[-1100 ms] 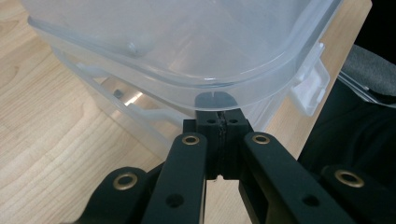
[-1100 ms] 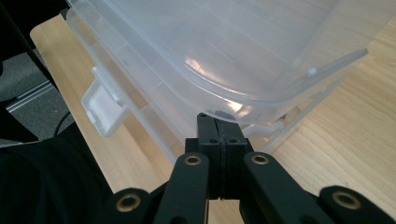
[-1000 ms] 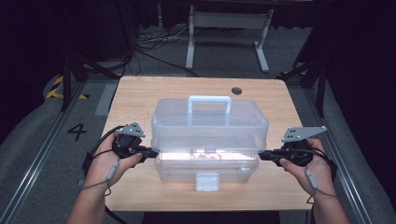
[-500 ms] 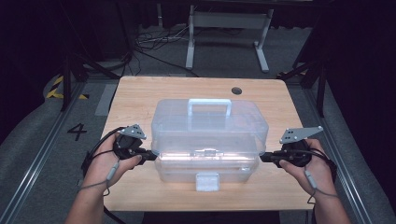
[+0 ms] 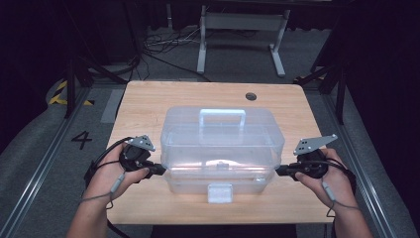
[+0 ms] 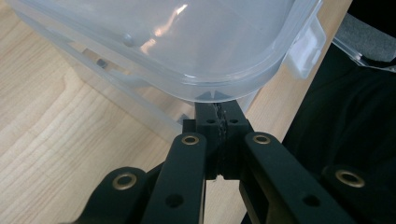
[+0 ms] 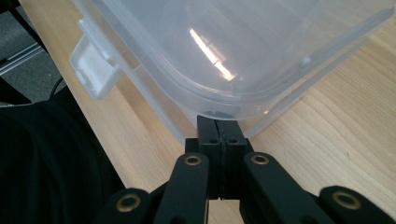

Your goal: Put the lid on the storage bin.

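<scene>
So you've got a clear plastic box [image 5: 222, 144] sitting mid-desk [image 5: 148, 104], right between your two claws. Your left claw [image 5: 161, 170] has its jaws pressed fully together with nothing between them, tips tucked just under the lid rim at the box's left end. Same deal with your right claw [image 5: 278, 171]: jaws closed flat on each other, tips right up against the lid rim at the opposite end. The white latch [image 5: 220, 193] sits on the near side, about halfway between both claws.
</scene>
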Demonstrator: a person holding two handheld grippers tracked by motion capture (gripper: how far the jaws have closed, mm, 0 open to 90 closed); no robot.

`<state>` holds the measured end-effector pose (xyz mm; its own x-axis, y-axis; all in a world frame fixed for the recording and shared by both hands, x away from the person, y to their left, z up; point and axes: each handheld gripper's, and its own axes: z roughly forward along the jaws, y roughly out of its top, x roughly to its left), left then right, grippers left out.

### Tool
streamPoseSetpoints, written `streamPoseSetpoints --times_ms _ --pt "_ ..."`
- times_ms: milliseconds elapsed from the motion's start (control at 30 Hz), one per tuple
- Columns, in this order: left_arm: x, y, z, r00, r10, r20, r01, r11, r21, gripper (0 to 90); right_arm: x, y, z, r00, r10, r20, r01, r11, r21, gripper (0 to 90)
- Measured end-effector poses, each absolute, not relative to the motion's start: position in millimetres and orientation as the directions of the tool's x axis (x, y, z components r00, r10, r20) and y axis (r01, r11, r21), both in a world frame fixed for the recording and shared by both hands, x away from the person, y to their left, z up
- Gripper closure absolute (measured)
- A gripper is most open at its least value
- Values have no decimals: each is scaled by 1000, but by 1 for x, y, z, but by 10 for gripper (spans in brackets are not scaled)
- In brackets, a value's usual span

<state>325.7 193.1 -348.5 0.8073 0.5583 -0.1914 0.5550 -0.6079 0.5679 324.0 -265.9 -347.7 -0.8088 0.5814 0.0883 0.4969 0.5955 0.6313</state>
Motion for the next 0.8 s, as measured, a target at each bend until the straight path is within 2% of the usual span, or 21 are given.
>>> streamPoseSetpoints --times_ms 800 --pt "324 192 -355 830 514 -217 547 -672 499 890 326 -263 -357 -822 562 94 512 656 555 900"
